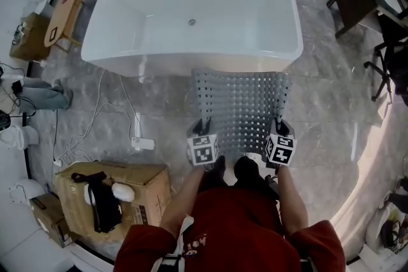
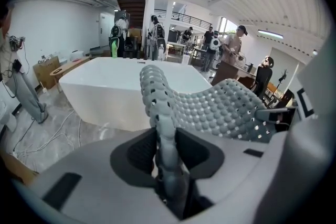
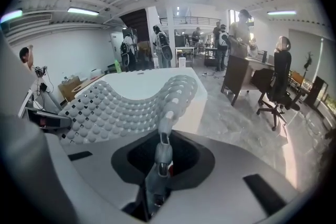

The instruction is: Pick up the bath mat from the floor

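The bath mat [image 1: 241,108] looks soft, floppy and light, sagging in front of the bathtub [image 1: 159,41] between the left gripper [image 1: 204,125] and the right gripper [image 1: 280,125], each squeezed tight on one near corner, a good holding spot.

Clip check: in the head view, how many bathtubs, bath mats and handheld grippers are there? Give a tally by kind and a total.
White rectangular bathtub: 1
Grey perforated rubber bath mat: 1
Handheld grippers, left gripper and right gripper, each clamped on a near corner of the mat: 2
Total: 4
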Motion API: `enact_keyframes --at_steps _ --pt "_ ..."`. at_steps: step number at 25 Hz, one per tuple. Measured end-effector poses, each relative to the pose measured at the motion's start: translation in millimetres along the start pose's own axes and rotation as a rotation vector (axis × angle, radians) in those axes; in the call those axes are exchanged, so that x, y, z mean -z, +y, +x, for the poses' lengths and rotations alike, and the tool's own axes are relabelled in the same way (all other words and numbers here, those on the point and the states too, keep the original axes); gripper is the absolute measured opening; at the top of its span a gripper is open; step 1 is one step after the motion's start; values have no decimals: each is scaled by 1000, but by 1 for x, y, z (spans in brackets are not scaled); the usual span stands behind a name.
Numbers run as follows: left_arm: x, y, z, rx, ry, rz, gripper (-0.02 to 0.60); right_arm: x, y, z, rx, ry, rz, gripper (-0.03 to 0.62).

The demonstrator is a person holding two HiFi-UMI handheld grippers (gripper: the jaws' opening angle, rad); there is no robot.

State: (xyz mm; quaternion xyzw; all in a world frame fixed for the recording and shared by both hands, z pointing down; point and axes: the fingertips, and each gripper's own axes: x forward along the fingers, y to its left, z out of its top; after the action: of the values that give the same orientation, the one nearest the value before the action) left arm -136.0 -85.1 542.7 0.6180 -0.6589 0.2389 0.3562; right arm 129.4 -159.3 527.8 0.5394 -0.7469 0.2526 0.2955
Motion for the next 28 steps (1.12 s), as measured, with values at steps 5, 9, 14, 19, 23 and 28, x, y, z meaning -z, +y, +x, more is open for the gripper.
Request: enact_keyframes --at_steps 5,9,14,19,23,28 --pt "-27 -2 -13 4 -51 0 121 -25 -2 -14 7 -51 2 55" --pt "-55 -6 -22 16 -93 -14 118 -50 -4 -21 13 -96 -2 55" --pt "-100 -15 -31 30 -168 4 112 -91 -10 -32 33 -177 -22 55" --pt "-155 -26 -40 46 -251 27 106 -152 -23 -45 59 -293 -34 54" --pt "-197 -35 -53 59 -331 43 103 -199 -29 -60 79 -391 -47 53" --pt "-247 -44 -78 68 -435 63 101 -251 -30 -83 95 -508 -61 52"
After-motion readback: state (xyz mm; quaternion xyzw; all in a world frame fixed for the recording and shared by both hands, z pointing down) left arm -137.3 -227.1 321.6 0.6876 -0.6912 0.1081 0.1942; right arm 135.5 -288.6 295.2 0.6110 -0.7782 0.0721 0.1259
